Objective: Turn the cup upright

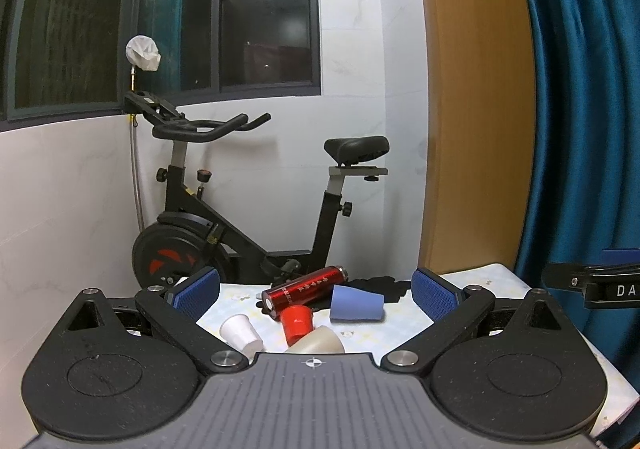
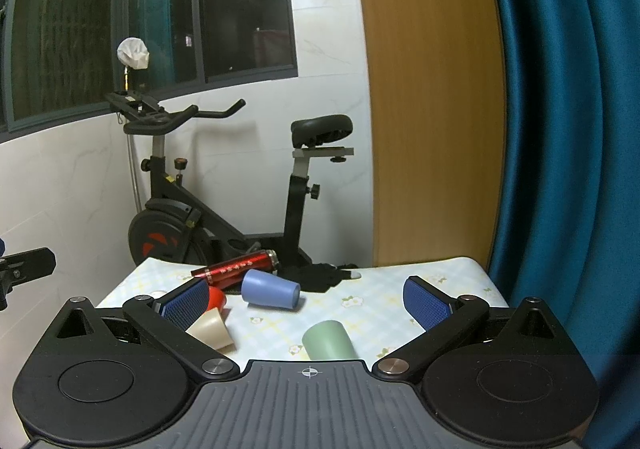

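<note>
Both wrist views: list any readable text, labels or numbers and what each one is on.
"DA": white letters on the black part at the right edge of the left wrist view, cut off by the frame.
Red bottle: a row of light characters along its side, too small and blurred to read in either view.
Exercise bike: red flywheel marks, shapes rather than letters.
Nothing else legible.

Green cup [image 2: 328, 340] base hidden behind gripper body, beige cup [image 1: 318, 341] partly hidden likewise, bottle [image 1: 304, 286] lettering unreadable

Dim indoor light from a ceiling panel reflected in the window [image 1: 168, 9]; sharp focus, edges bowed.
</note>
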Demonstrator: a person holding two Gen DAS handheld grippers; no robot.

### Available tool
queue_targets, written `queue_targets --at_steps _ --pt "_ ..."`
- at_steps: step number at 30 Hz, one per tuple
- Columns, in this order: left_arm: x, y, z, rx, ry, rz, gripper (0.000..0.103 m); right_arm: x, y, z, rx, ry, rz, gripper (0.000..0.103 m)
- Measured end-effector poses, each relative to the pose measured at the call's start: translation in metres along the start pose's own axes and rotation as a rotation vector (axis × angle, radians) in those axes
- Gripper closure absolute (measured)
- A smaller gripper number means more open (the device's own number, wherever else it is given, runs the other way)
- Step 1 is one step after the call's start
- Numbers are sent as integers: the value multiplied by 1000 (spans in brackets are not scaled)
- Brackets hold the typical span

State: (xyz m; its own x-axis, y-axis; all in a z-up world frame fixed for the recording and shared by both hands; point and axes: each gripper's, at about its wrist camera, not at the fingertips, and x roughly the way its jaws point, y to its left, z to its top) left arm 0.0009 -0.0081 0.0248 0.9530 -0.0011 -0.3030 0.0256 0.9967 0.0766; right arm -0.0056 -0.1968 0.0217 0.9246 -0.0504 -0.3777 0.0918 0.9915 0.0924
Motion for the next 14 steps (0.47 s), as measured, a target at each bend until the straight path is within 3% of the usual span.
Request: queue_targets --at_steps 14 --pt "0 -1 -4 3 -1 -27 0 4 -1 -4 8 18 -3 0"
